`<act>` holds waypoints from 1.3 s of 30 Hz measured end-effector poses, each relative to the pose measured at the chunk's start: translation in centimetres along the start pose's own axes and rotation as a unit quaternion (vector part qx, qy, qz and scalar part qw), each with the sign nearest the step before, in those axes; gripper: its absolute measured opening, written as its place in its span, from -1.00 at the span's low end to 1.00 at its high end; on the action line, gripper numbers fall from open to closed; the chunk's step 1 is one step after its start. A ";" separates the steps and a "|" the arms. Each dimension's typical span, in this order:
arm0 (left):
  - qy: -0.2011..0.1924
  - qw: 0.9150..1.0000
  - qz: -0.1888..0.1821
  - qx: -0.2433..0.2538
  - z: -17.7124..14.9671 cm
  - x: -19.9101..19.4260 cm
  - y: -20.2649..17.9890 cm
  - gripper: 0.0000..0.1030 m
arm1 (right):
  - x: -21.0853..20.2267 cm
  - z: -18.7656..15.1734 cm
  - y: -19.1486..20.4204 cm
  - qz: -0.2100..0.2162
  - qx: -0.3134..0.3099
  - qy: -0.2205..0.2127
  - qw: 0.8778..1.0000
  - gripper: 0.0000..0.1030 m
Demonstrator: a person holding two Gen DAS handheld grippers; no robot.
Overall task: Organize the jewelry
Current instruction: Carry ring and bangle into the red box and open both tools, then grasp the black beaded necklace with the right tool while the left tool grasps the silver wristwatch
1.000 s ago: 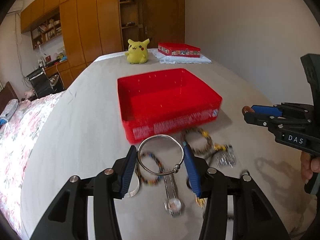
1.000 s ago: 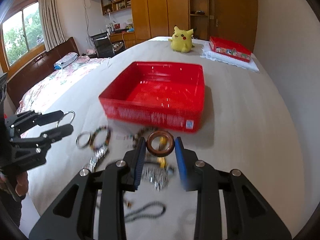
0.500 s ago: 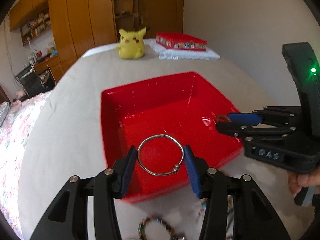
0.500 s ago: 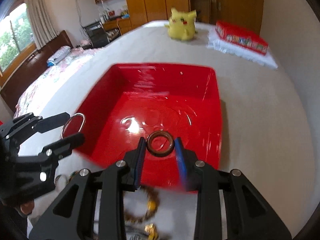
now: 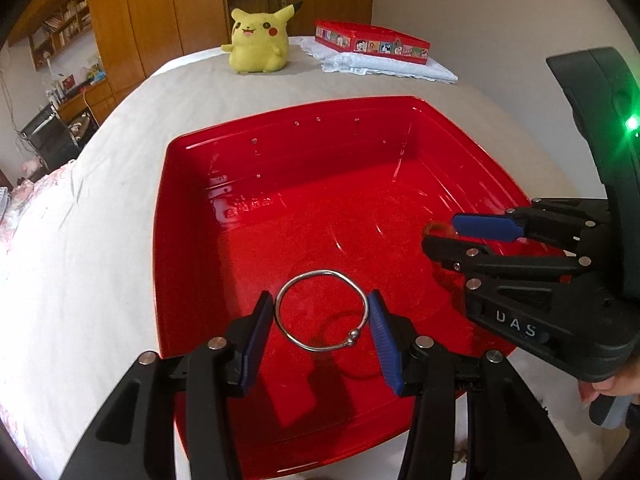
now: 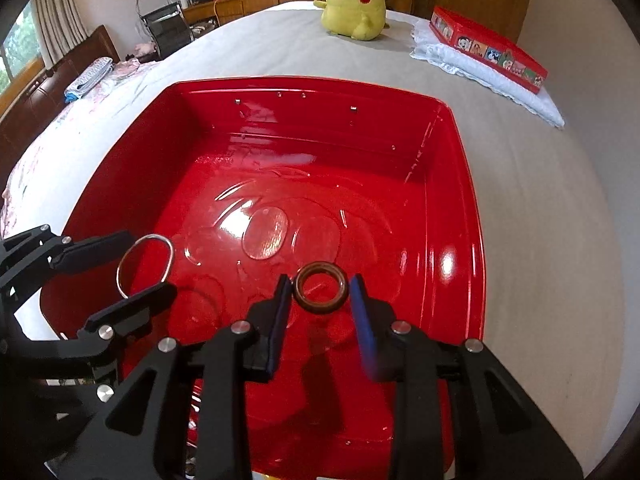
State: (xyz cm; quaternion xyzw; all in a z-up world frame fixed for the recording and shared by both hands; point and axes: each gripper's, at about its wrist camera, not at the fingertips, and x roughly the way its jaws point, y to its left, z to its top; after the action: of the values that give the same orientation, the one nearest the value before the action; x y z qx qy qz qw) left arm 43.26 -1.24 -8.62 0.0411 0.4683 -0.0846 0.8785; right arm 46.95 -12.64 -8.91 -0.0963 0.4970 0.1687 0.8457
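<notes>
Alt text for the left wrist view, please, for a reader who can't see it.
The left hand-held gripper holds a thin silver bangle between its blue pads, above an empty red plastic bin on a bed. At right, the right hand-held gripper reaches over the bin with a brown ring. A Pikachu plush sits behind.

A thin silver metal bangle (image 5: 321,310) with a small ball clasp at its lower right is pinched at its sides between the blue pads of the left gripper (image 5: 321,314), its loop facing that camera, hanging above the floor of the glossy red square plastic tray (image 5: 192,184). A thicker brown wooden ring (image 6: 321,287) sits between the fingers of the right gripper (image 6: 320,294), touching the left pad with a gap before the right one, also over the tray's floor.
</notes>
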 end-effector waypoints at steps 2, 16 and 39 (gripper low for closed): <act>-0.005 1.000 0.005 0.001 -0.2 -0.3 0.0 0.20 | -0.1 -0.1 0.2 -0.001 -0.001 0.000 1.000 -0.35; -0.082 0.997 0.009 0.003 -4.5 -11.0 0.9 0.42 | -10.4 -5.5 -0.8 0.037 0.021 -0.083 0.996 0.11; -0.061 0.996 -0.008 -0.057 -21.9 -15.4 0.3 0.52 | -10.7 -26.4 10.2 0.041 -0.060 -0.043 0.996 0.86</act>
State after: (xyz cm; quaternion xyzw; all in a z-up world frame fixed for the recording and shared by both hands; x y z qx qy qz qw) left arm 17.06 4.05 -8.03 -0.0186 0.4179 -0.0673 0.9058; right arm 16.95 -13.98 -12.42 -0.1187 0.4529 0.2366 0.8514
